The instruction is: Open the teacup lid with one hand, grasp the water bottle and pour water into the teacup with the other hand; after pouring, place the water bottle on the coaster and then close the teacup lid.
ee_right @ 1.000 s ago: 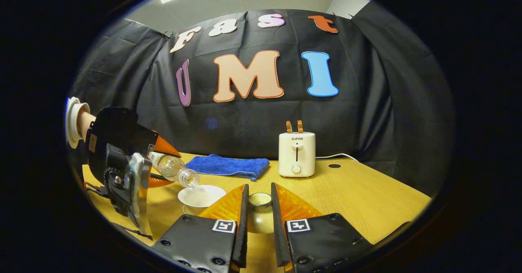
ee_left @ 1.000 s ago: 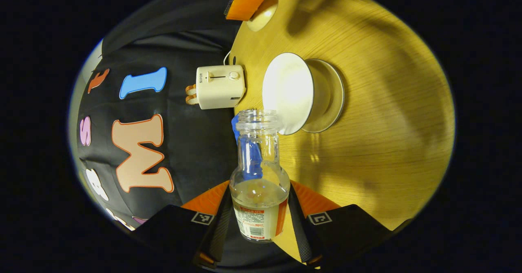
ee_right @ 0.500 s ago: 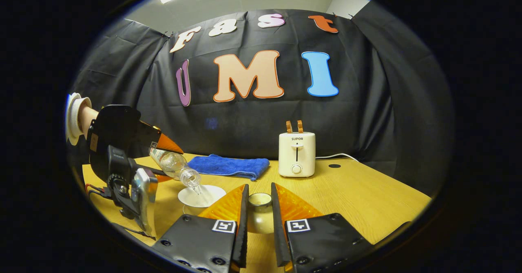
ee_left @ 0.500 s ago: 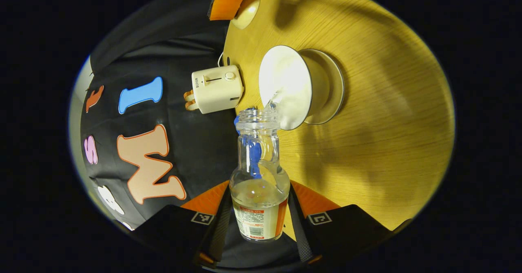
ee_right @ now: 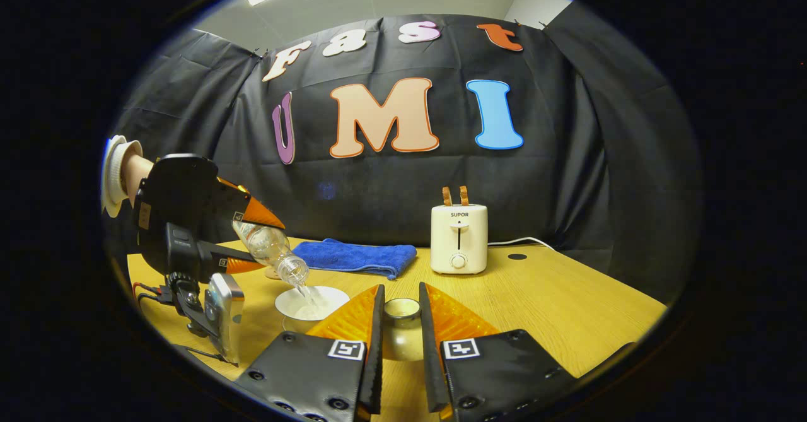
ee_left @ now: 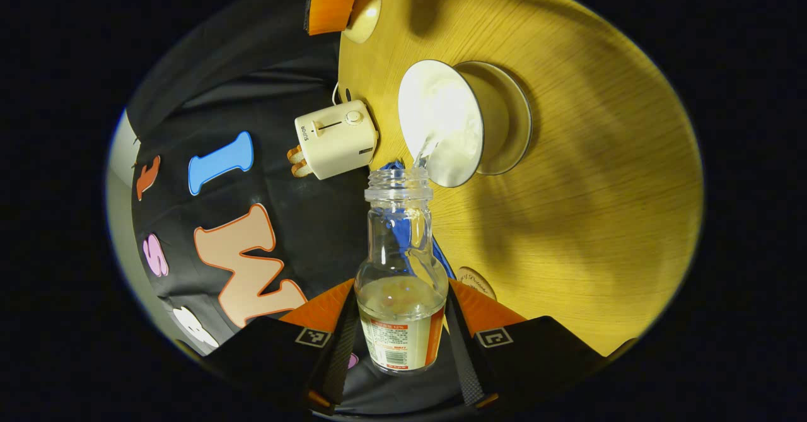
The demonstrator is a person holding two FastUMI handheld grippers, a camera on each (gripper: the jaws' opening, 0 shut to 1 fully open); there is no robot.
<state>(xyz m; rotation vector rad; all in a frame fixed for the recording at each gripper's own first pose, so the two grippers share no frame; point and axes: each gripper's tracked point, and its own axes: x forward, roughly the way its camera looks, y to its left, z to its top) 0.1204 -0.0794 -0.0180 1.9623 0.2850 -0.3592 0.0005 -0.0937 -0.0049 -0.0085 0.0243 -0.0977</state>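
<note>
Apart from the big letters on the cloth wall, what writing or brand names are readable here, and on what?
"SUPOR": on the front of the toaster, above its lever slot.
On the bottle: a label with printed text and a barcode, too small to read.
On the coaster: curly writing, too blurred to read.

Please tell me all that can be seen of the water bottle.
The clear, capless water bottle has a narrow threaded neck and a white and orange label on its base. It is partly filled. The left gripper clamps its lower body and holds it tilted, and water streams from its mouth into the white teacup.
</note>
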